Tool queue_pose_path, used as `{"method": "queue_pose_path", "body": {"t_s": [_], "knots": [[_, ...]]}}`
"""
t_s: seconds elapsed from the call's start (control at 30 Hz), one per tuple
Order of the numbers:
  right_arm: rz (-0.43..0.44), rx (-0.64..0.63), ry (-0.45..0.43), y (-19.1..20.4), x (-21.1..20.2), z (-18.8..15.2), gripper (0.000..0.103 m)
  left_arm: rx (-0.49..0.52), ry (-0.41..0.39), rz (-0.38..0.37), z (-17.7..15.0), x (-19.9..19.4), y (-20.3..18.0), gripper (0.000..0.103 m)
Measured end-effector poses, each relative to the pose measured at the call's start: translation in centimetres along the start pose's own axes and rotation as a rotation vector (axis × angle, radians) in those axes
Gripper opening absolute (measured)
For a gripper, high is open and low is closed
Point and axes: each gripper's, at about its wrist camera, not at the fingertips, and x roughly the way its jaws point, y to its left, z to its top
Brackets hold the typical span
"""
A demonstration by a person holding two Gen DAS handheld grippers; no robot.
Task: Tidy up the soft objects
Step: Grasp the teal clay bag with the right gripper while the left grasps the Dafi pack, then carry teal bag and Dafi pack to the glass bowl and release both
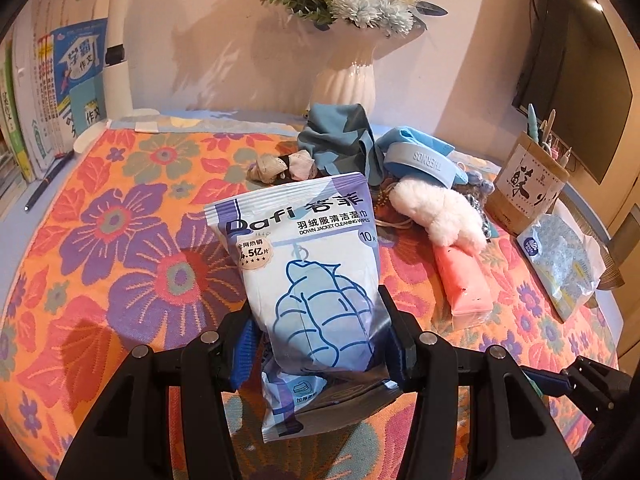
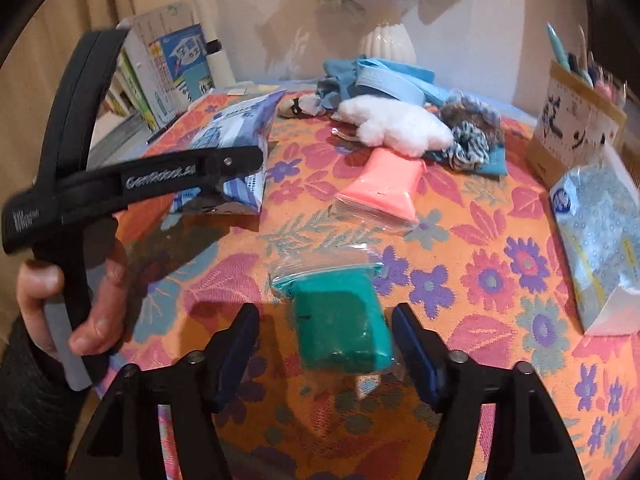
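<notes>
The left claw [image 1: 320,344] is gripping a blue-and-white plastic pouch of down-jacket cleaning wipes [image 1: 308,272] by its lower half, its blue pads pressing both sides so the pack is standing tilted above the counter [image 1: 120,240], which is covered in an orange flowered cloth. Held low like that, the soft pack is likely staying flat-faced and easy to set down neatly.

The right claw [image 2: 324,344] is sitting open, its jaws standing clear on either side of a teal block of soft clay in a clear zip bag [image 2: 340,320] that is lying flat on the cloth. Beyond it a pink clay bag [image 2: 384,184] is lying, apparently starting a row. Behind it, a white fluffy plush piece [image 2: 396,120] and crumpled blue cloths [image 2: 344,76] are waiting in a heap, probably unsorted.
</notes>
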Motion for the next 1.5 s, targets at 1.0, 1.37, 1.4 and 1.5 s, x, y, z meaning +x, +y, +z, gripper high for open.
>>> {"method": "queue_pose_path", "body": {"t_s": [1.0, 1.37, 1.4, 1.5], "knots": [[-0.351, 0.522, -0.486, -24.3, -22.4, 2.5, 0.039, 0.253, -0.181, -0.404, 12.8, -4.5, -27.2, 0.049], [-0.459, 0.743, -0.409, -34.3, -21.0, 2.5, 0.055, 0.346, 0.007, -0.462, 11.8, 4.8, -37.0, 0.057], [-0.453, 0.752, -0.396, -34.6, -20.7, 2.5, 0.062, 0.356, 0.019, -0.449, 11.7, 5.4, -37.5, 0.071], [-0.458, 0.753, -0.39, -34.7, -20.5, 2.0, 0.064, 0.376, 0.023, -0.439, 10.9, 5.8, -38.1, 0.08]]}}
